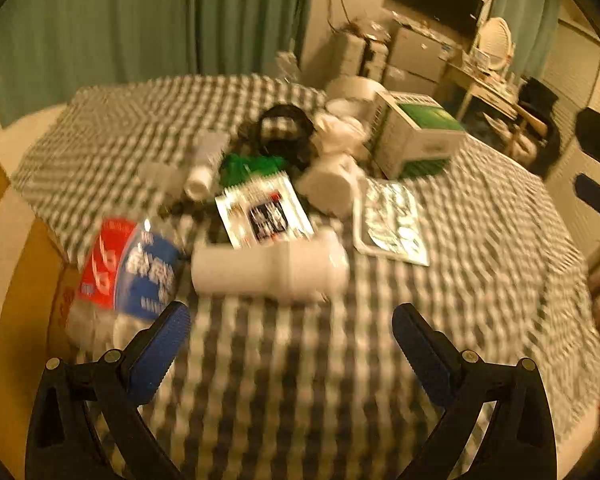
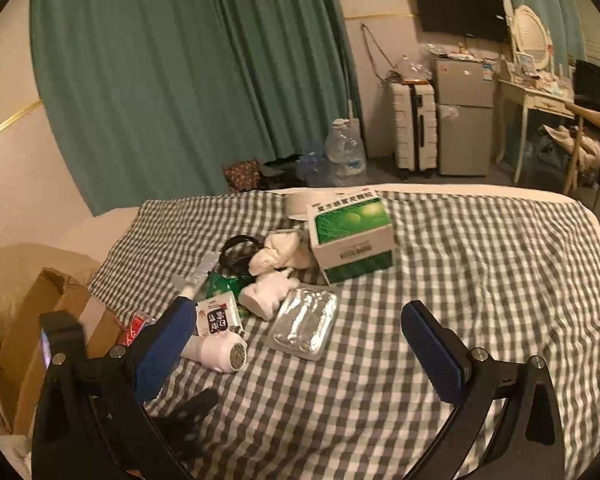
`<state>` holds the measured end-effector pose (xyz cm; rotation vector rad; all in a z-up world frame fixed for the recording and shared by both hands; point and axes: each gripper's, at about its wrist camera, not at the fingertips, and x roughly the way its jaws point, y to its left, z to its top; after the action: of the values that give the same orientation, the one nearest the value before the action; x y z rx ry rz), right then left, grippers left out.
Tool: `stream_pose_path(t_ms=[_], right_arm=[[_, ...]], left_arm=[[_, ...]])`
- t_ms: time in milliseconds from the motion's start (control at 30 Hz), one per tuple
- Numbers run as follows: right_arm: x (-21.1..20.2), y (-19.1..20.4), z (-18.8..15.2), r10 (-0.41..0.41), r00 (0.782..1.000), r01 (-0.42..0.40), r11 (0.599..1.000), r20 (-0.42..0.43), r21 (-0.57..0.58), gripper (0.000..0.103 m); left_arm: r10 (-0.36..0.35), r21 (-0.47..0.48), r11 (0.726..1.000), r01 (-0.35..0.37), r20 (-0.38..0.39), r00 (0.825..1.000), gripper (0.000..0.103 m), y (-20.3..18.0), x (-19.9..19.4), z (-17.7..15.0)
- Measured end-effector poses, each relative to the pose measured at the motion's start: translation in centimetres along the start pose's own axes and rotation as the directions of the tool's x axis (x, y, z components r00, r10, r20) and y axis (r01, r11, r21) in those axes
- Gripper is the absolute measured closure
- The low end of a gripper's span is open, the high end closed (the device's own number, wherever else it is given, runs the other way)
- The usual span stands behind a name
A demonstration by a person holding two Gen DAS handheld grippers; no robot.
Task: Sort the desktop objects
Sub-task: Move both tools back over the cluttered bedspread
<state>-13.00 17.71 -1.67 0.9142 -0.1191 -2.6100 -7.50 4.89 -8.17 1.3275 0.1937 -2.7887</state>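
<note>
Claws: left gripper (image 1: 290, 326) and right gripper (image 2: 296, 320) both spread wide, holding nothing, above checked cloth (image 2: 460, 280). Clutter ahead: white tube-shaped gadget (image 1: 268, 270) nearest, foil tray (image 2: 305, 326) right, green box (image 2: 350, 234) far, cardboard carton (image 2: 52, 320) left.

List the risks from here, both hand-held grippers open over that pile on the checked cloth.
1. The white handheld device lies on its side with a sachet leaning on it; a grab may drag both.
2. The red and blue bag sits at the cloth's edge above the cardboard box; a nudge could tip it off.
3. The left view is motion-blurred, so the left hand-held gripper may misjudge its target.
</note>
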Motion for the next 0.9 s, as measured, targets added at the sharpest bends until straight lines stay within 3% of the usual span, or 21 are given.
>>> stream_pose_path(t_ms=[133,233,333,433,667,800,900], right_arm=[[2.8,0.3,-1.0,-0.050,0.998,0.047,0.996,-0.041,-0.079,0.000],[4.7,-0.7,-1.4,-0.065,0.994,0.059,0.996,-0.089,-0.065,0.000],[6.2,-1.7,-1.8,-0.056,0.991,0.052,0.998,-0.124,-0.033,0.000],[7.0,-2.2,-2.1,-0.052,0.988,0.048,0.998,-0.147,-0.026,0.000],[8.0,-2.3,-2.7,-0.055,0.983,0.051,0.998,-0.177,-0.024,0.000],[9.2,-1.9,-3.0,-0.063,0.974,0.058,0.998,-0.217,-0.027,0.000],[10.4,-1.5,-3.1,-0.068,0.967,0.061,0.998,-0.244,-0.033,0.000]], left_arm=[[0.031,-0.047,0.998,-0.032,-0.015,0.999,0.000,1.1,2.3,0.5],[0.066,-0.086,0.994,-0.065,0.001,0.998,0.000,1.7,3.8,0.9],[0.144,-0.004,0.990,-0.144,0.005,0.990,0.000,0.7,5.2,0.8],[0.247,0.098,0.965,-0.245,-0.002,0.969,0.000,-0.8,7.0,0.0],[0.229,0.049,0.972,-0.229,-0.002,0.973,0.000,-0.2,7.1,0.6],[0.183,0.002,0.983,-0.183,-0.053,0.982,0.000,0.5,7.0,1.5],[0.110,-0.030,0.993,-0.114,-0.094,0.989,0.000,0.7,6.7,1.5]])
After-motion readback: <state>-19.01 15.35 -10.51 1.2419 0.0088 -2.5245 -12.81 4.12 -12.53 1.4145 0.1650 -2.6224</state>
